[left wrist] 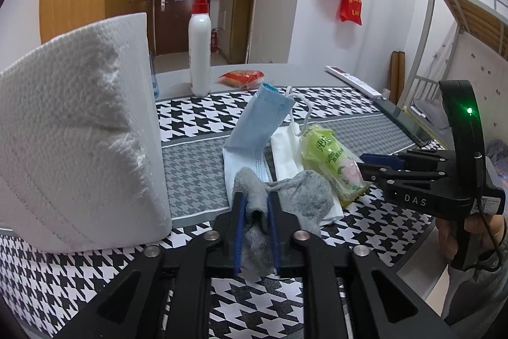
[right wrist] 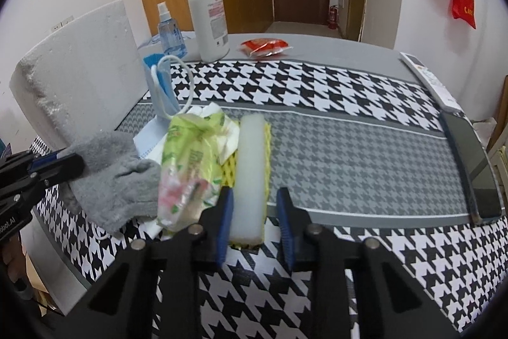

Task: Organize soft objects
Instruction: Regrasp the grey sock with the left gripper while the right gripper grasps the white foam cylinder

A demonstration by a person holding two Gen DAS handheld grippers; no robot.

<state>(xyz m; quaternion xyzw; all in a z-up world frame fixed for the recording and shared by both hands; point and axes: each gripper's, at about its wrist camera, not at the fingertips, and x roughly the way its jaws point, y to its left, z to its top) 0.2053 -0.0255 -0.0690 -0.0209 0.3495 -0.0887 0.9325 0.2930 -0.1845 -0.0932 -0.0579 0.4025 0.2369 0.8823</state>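
A grey sock (left wrist: pixel 301 196) lies on a pile of soft things on the houndstooth mat (right wrist: pixel 349 154). My left gripper (left wrist: pixel 255 205) has the sock's end bunched between its blue pads, which touch it on both sides. The pile holds a blue face mask (left wrist: pixel 258 119), a white folded tissue (left wrist: pixel 285 148) and a green tissue pack (right wrist: pixel 187 164). A white and yellow sponge (right wrist: pixel 250 148) lies right of the pack, between the fingers of my right gripper (right wrist: pixel 254 212). The left pad touches the sponge; the right pad stands a little apart from it.
A big white stack of paper towels (left wrist: pixel 73 132) stands at the left. At the back are a lotion pump bottle (right wrist: pixel 209 18), a small spray bottle (right wrist: pixel 170 30) and a red packet (right wrist: pixel 265 46). A remote (right wrist: pixel 428 78) and a dark phone (right wrist: pixel 473 167) lie along the right edge.
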